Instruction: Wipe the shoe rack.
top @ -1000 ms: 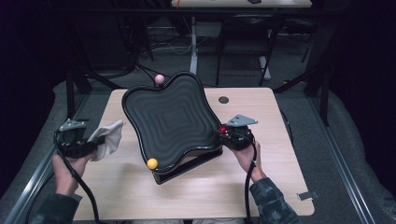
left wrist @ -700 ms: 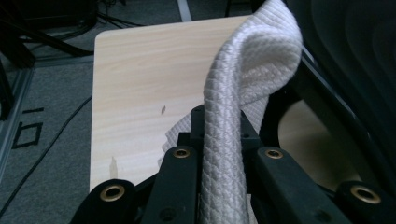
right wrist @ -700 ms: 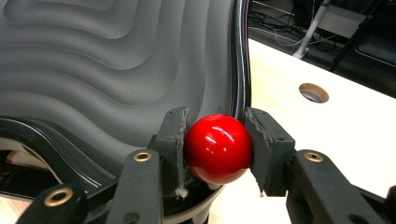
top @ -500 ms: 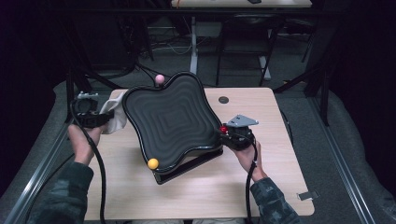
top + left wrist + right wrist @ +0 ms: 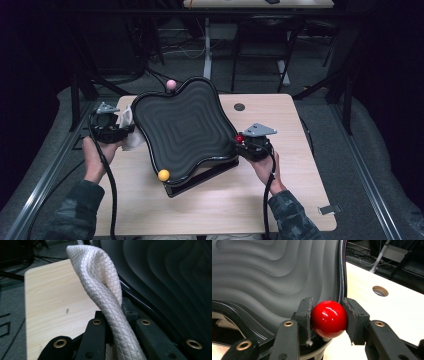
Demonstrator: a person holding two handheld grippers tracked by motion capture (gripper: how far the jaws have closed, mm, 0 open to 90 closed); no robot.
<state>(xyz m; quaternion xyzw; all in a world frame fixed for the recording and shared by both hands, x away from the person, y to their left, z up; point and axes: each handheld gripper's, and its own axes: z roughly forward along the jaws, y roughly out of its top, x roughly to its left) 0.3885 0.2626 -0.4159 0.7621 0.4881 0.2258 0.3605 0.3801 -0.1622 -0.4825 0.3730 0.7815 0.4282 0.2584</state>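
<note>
A large black wavy-ridged board [image 5: 182,130] stands tilted on the wooden table [image 5: 300,130], with a pink ball [image 5: 171,84] at its far corner and a yellow ball [image 5: 163,175] at its near left corner. My left gripper [image 5: 122,131] is shut on a white quilted cloth [image 5: 100,287], held right beside the board's left edge [image 5: 160,282]. At the board's right corner my right gripper [image 5: 243,142] is shut on a red ball [image 5: 329,318], both pads pressing its sides. That red ball [image 5: 239,138] sits against the board's rim [image 5: 341,272].
A round grommet hole [image 5: 239,106] lies in the table behind the right gripper. Dark table legs and cables stand on the floor beyond the far edge. A small grey clip [image 5: 329,209] sits near the front right corner.
My left gripper has carried the cloth away from me and rightward, up to the board's left edge. The right gripper and the board have stayed still.
</note>
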